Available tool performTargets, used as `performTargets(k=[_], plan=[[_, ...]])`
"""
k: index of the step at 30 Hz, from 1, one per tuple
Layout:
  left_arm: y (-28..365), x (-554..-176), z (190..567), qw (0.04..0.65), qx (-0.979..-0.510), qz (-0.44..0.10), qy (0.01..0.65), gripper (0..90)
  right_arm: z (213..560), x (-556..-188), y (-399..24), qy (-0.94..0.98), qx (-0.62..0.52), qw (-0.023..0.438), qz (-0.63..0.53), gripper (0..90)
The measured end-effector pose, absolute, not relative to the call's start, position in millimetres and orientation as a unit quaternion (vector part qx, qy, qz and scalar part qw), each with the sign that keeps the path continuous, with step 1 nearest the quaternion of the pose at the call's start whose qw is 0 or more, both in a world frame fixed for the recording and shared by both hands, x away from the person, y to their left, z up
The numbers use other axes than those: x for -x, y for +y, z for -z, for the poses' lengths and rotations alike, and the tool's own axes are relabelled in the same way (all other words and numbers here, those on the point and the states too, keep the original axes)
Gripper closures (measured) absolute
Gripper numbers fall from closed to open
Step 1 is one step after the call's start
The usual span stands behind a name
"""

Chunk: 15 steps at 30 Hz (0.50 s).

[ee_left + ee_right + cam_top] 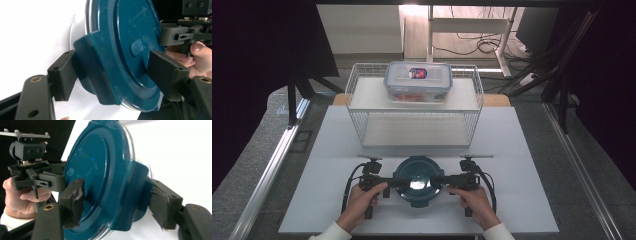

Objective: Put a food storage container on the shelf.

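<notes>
While jaws straddle the round container (120, 50) | high view: wire rack (414, 107).

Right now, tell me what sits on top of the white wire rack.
A clear rectangular container with a clip-on lid sits on the white wire rack, on its top shelf. Something orange-red shows through its wall; what it is cannot be told. The lower shelf looks bare.

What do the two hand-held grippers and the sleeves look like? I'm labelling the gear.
Both the left gripper and the right gripper are black, with blocky flat fingers on arms with brass-coloured pivots. A black cable loops from each. The sleeves are white.
</notes>
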State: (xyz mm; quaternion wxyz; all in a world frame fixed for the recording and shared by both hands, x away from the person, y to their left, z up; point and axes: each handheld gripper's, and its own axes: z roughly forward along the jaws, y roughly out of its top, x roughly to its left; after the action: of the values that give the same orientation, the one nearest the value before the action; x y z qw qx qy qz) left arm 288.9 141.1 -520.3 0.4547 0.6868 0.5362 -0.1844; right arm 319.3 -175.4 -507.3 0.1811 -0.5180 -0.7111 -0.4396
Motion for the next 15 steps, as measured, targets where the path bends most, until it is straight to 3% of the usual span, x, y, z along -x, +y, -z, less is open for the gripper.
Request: performTargets(k=[15], plan=[[135.4, -275.9, 505.5, 0.449, -0.698, 0.147, 0.537, 31.3, 495.0, -303.9, -180.2, -0.71, 0.514, 0.163, 0.453, 42.7]])
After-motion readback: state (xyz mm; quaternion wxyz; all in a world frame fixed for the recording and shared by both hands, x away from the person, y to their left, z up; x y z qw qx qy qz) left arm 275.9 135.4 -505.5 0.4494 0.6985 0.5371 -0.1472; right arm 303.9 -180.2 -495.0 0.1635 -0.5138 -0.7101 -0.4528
